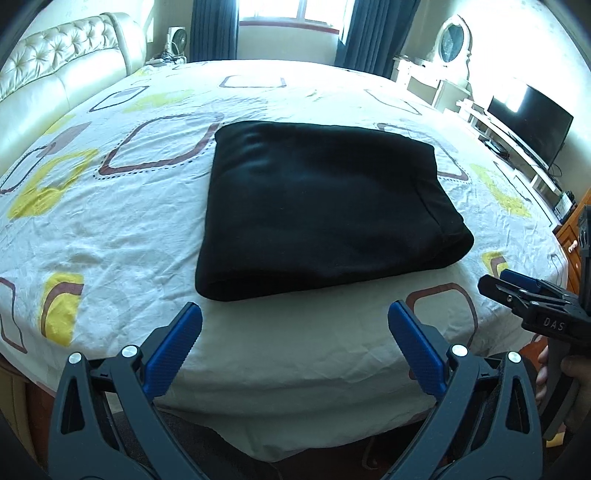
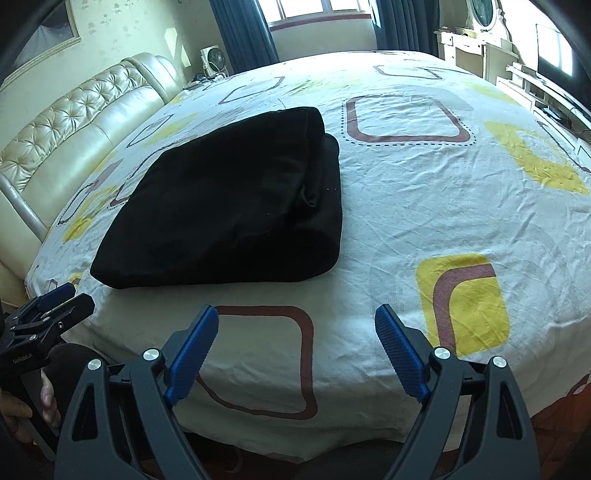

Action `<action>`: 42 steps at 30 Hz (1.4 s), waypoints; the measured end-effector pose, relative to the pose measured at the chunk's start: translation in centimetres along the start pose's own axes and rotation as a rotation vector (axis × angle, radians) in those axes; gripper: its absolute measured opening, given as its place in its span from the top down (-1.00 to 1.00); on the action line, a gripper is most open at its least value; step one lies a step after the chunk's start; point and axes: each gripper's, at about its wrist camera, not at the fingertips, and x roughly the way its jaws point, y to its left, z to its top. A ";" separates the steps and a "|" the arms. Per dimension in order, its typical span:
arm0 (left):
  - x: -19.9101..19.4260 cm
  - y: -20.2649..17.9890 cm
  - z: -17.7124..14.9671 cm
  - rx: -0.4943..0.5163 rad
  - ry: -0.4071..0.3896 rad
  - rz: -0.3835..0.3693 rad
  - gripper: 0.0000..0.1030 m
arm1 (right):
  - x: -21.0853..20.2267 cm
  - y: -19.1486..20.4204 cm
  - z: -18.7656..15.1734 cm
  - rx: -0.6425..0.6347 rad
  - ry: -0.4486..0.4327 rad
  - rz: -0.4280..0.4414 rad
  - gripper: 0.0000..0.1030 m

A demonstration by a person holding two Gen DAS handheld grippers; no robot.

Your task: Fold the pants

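Observation:
Black pants (image 1: 321,206) lie folded into a thick rectangle on the bed (image 1: 122,229). In the right wrist view the same pants (image 2: 229,206) lie at centre left, their stacked layers showing on the right side. My left gripper (image 1: 294,314) stands open just short of the bundle's near edge, nothing between its blue pads. My right gripper (image 2: 296,316) is open too, above the sheet to the right of the pants, holding nothing. Each gripper shows in the other's view: the right gripper (image 1: 496,282) at the right edge, the left gripper (image 2: 70,295) at the left edge.
The sheet is white with brown and yellow squares and drops off at the near edge of the bed. A padded cream headboard (image 2: 74,125) runs along the left. A television (image 1: 528,122) on a white unit stands at the right. Curtained windows (image 1: 273,14) lie beyond.

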 end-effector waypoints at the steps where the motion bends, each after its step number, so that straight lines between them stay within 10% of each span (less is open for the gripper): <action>1: 0.0 -0.2 0.1 0.017 -0.005 0.016 -0.96 | 0.1 0.3 -0.1 -0.002 0.003 0.003 -0.66; 42: -1.3 -0.4 0.4 -0.005 -0.088 0.083 -0.96 | 0.6 0.6 -0.3 0.006 0.024 0.020 -0.66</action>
